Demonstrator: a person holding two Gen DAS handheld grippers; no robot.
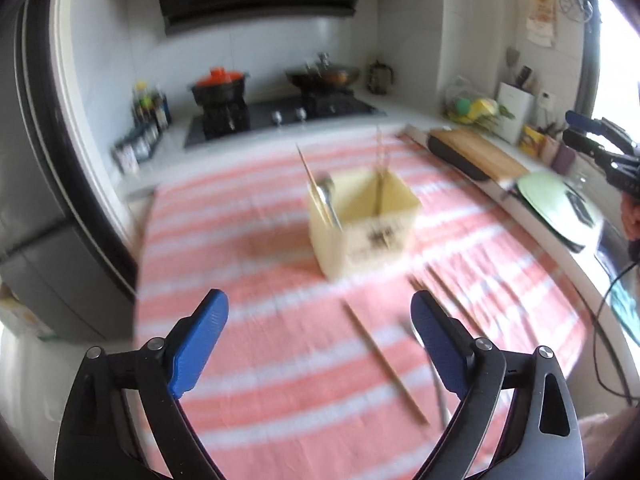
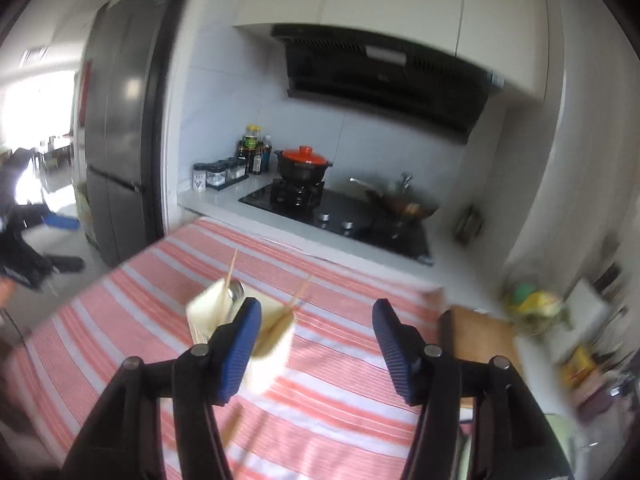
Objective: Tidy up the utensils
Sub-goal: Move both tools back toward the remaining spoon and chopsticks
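The left hand-held gripper (image 1: 319,346) is hovering over the near part of the bench, which is lying under a pink-and-white striped cloth (image 1: 248,248); its blue ribbed pads are standing wide apart and nothing is lying between them. The right hand-held gripper (image 2: 317,350) is also standing open, less widely, and is carrying nothing; in the left wrist view it is showing only as a dark shape at the far right edge. The pale cream square utensil box (image 1: 362,226) is standing upright on the cloth beyond the left hand-held gripper, already holding a metal spoon (image 1: 329,200) and several thin wooden chopsticks leaning against its walls. The loose items remaining are lying on the cloth between that box and the left hand-held gripper. The single thin wooden chopstick (image 1: 386,364) is resting just inside the right-hand pad, its long axis running diagonally from upper left to lower right, that is, roughly along the pointing direction and not across the jaws. Beside it, partly hidden by that pad, a grey metal utensil handle (image 1: 438,396) and two further wooden chopsticks (image 1: 448,292) are lying at a similar slant; motion blur is preventing a finer reading. The left hand-held gripper is judged the nearer to these items. The coming grasp is judged to depend on rolling the wrist so the pads close across the chopstick's long axis.
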